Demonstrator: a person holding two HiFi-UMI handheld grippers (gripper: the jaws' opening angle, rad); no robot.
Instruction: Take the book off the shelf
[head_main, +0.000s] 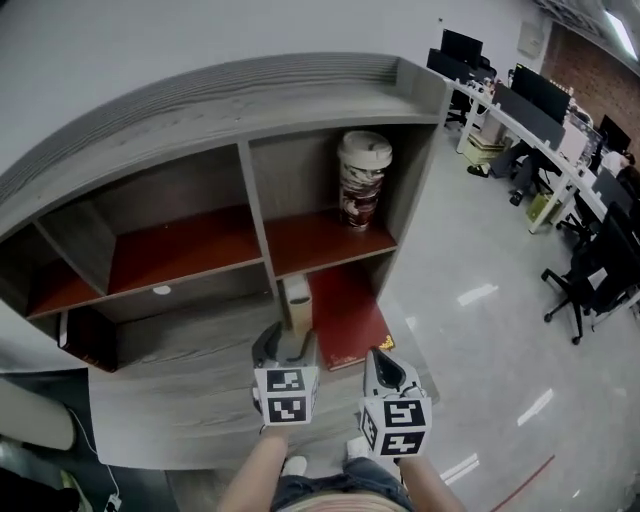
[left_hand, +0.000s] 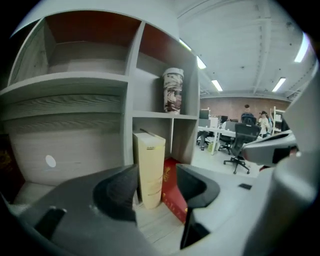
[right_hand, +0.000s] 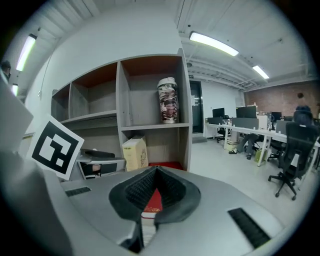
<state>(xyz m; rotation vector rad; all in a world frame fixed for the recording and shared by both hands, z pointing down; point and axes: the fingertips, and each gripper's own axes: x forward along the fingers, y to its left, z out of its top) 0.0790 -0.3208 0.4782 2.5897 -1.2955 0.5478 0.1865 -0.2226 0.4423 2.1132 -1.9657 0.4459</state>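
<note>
Grey wood makes up the shelf (head_main: 200, 100), with red at the back of its boxes; a cream book (left_hand: 149, 167) stands straight up in the bottom right box, close to the wall on that box's left side; a red book (head_main: 345, 315) lies flat just beside it on the right, and its near end sticks out onto the floor (head_main: 480, 380); a tall tin (head_main: 362, 180) with a pale lid stands in the box above. The left tool (left_hand: 156, 175) is wide and points at the cream book, which shows in the gap between the two jaws; the pads do not press on it. The right tool (right_hand: 156, 171) is pinched together at its tips, near the red book's front corner; a bit of red cover shows through the slit under the tips, and it seems to lie below the tool, not in its grip.
</note>
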